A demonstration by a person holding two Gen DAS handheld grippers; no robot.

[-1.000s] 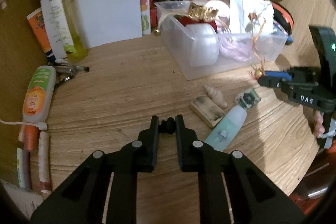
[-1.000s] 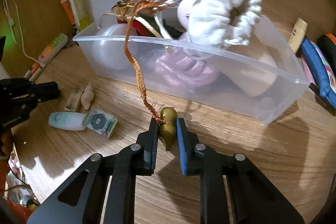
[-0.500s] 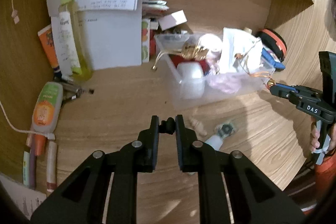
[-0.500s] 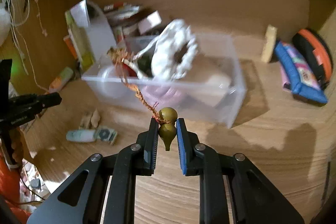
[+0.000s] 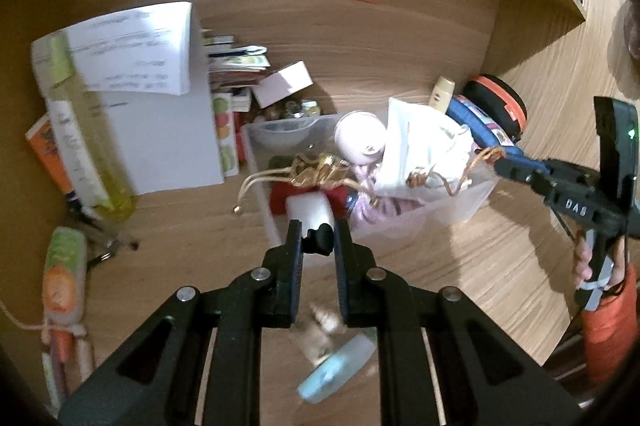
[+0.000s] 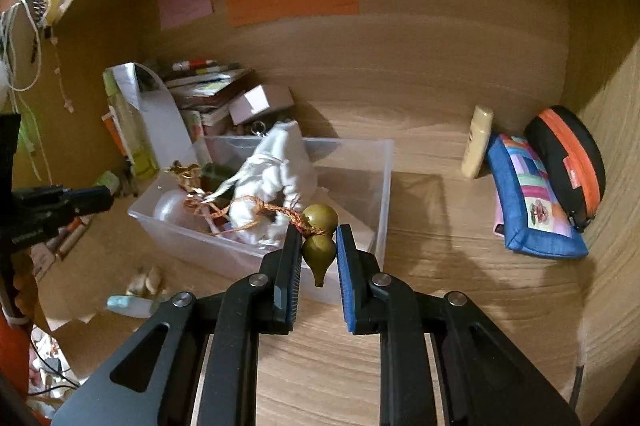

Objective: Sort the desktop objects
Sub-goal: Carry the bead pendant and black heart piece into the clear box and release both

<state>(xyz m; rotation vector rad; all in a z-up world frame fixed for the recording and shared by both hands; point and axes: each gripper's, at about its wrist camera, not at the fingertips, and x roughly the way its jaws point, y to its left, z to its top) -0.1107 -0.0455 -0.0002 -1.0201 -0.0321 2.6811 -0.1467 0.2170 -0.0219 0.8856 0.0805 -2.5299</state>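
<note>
From my left-wrist feed I can read only "DAS", in white letters on the right gripper [image 5: 505,168]. The handwriting on the paper sheets [image 5: 136,50] is too blurred.

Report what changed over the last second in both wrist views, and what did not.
Both grippers rose away from the desk. The right gripper lifted the olive gourd charm from beside the clear bin to above its rim, drawing the braided cord up. Unchanged: the right stays shut on the charm, the left gripper on a small black piece; the bin has not moved.
</note>
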